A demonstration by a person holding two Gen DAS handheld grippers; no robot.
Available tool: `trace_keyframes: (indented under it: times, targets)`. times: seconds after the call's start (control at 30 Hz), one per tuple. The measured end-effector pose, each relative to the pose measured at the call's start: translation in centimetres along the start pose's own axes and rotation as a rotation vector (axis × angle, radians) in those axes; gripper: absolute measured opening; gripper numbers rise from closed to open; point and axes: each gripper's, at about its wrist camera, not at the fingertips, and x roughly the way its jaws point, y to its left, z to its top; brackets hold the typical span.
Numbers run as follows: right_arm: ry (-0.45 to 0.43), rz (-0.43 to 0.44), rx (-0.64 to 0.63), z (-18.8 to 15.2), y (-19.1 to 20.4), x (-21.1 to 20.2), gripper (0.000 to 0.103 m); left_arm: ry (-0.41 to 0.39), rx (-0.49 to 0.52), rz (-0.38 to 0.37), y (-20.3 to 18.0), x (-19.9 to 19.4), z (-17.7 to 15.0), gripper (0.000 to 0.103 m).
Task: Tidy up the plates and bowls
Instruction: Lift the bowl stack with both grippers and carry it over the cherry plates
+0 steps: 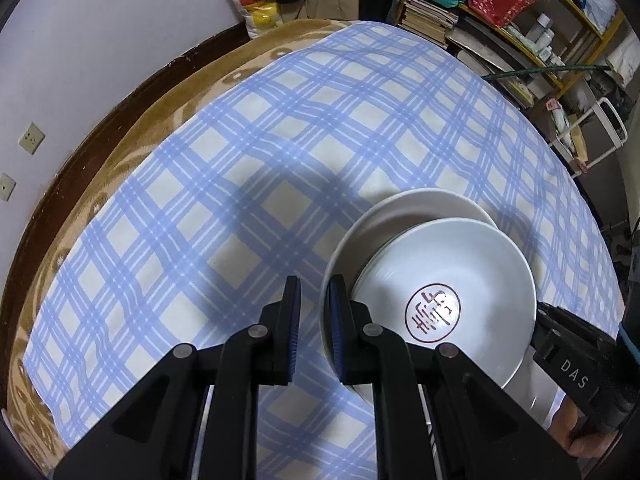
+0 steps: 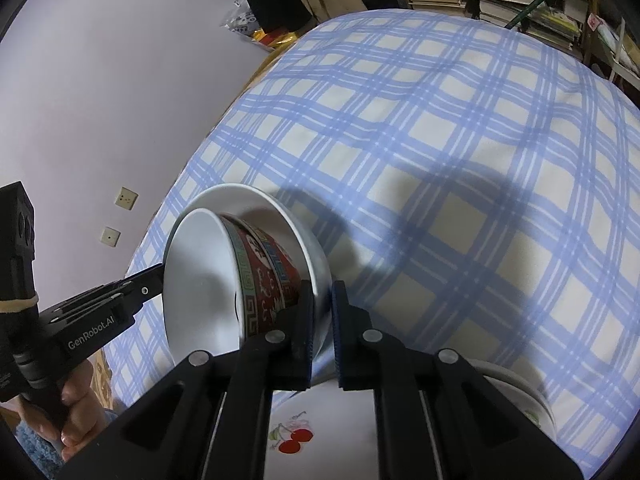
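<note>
- Left wrist view: the checked-cloth desk [image 1: 280,140] carries nothing gathered besides the dishes in hand.
- White plate [image 1: 404,216] with the patterned bowl [image 2: 268,276] nested inside is held tilted above the cloth, not yet set down.
- Cherry-print plate [image 2: 296,432] waits below, so sorting looks early.
- Left tool [image 1: 314,312] and right tool [image 2: 322,320] are clenched on opposite parts of the plate's rim.

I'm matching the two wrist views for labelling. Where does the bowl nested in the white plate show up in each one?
Left wrist: the bowl is at lower right, its white inside and a red stamp facing the camera.
Right wrist: the bowl is at lower left, tipped on edge, its red patterned outside showing.
Shared landmark: the white plate behind it.
</note>
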Motion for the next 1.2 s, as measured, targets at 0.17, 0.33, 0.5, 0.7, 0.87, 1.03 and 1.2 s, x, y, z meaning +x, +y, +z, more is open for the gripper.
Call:
trace_keyframes:
  times: [0.17, 0.33, 0.5, 0.7, 0.87, 1.03, 1.2]
  targets:
    - [-0.003, -0.005, 0.013, -0.1, -0.4, 0.1, 0.011, 0.005, 0.001, -0.025, -0.1, 0.1, 0.1, 0.004]
    - [-0.002, -0.013, 0.013, -0.1, -0.3, 0.1, 0.012, 0.025, -0.028, -0.050, 0.5, 0.3, 0.3, 0.004]
    - [-0.006, -0.025, 0.013, -0.2, -0.6, 0.2, 0.012, 0.037, -0.036, -0.046, 0.5, 0.4, 0.4, 0.003]
    - [-0.004, -0.036, 0.009, -0.1, -0.7, 0.1, 0.011, 0.038, -0.042, -0.056, 0.7, 0.5, 0.3, 0.003]
    - [0.010, -0.046, 0.027, -0.1, -1.2, -0.1, 0.012, 0.057, -0.016, -0.017, 0.2, 0.7, 0.5, 0.004]
    - [0.052, -0.041, 0.038, 0.7, -1.6, 0.1, 0.012, 0.079, 0.077, 0.018, -1.1, 0.6, 1.2, 0.003]
    - [0.085, -0.067, 0.065, 1.9, -1.3, -0.2, 0.012, 0.081, 0.072, -0.005, -0.6, 0.5, 1.5, 0.003]
